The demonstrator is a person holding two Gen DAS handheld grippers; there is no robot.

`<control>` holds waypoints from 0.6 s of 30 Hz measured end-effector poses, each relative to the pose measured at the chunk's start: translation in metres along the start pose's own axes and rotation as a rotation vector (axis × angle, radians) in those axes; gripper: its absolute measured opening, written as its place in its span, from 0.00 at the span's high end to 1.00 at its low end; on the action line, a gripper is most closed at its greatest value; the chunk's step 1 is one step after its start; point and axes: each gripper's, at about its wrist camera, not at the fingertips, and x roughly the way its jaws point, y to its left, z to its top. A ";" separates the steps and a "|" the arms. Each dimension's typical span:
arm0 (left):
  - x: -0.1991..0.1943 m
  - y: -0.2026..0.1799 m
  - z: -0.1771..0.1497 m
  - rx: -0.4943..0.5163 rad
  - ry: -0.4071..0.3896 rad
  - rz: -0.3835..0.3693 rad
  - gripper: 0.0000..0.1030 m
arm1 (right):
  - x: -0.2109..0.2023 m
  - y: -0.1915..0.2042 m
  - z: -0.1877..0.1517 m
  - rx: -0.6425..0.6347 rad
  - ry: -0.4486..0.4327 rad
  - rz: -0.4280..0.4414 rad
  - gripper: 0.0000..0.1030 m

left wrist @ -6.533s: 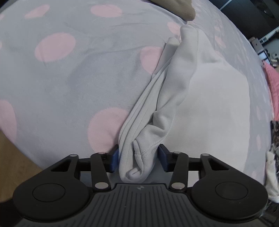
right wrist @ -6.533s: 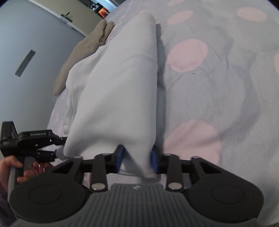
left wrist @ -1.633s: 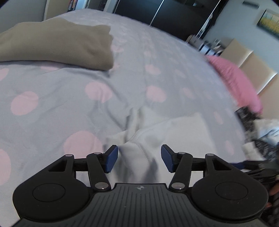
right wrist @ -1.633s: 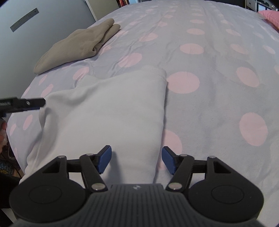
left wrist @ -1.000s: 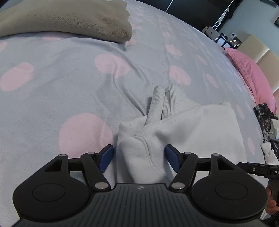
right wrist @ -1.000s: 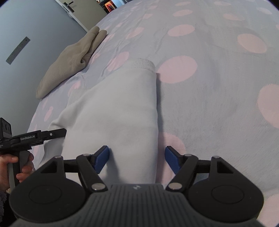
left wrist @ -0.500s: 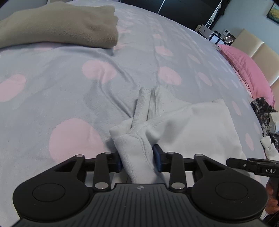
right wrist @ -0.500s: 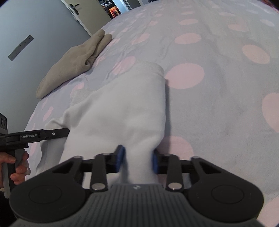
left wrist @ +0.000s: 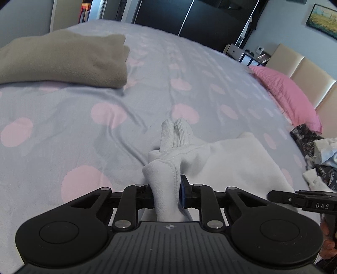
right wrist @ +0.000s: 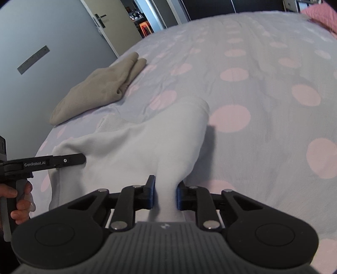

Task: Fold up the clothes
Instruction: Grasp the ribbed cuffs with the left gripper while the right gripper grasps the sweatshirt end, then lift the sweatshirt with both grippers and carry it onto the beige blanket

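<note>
The left gripper [left wrist: 166, 195] and the right gripper [right wrist: 165, 195] each pinch a bunched corner of the white garment [left wrist: 238, 160], jaws closing on the cloth, which spreads out just ahead of both on the grey bedspread with pink dots [left wrist: 63, 130]. Farther ahead and left lies a folded beige garment [left wrist: 63, 61]; off to the left gripper's right are a pink pillow [left wrist: 288, 99] and a padded headboard [left wrist: 305, 69], with dark wardrobe doors [left wrist: 200, 19] beyond the bed. A second ago both tongs stood wide around flat cloth; now the gripped corners are raised off the bed.
</note>
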 end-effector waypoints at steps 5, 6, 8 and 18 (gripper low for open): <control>-0.018 -0.010 0.003 0.012 -0.051 -0.016 0.83 | -0.017 0.013 -0.001 -0.024 -0.048 -0.004 0.80; -0.022 -0.010 0.003 0.008 -0.061 -0.019 0.83 | -0.021 0.015 -0.002 -0.028 -0.059 -0.003 0.80; -0.030 -0.011 0.004 0.005 -0.082 -0.024 0.83 | -0.029 0.019 -0.004 -0.039 -0.084 -0.002 0.80; -0.072 -0.017 0.011 0.022 -0.182 -0.039 0.83 | -0.061 0.050 -0.003 -0.113 -0.171 0.009 0.80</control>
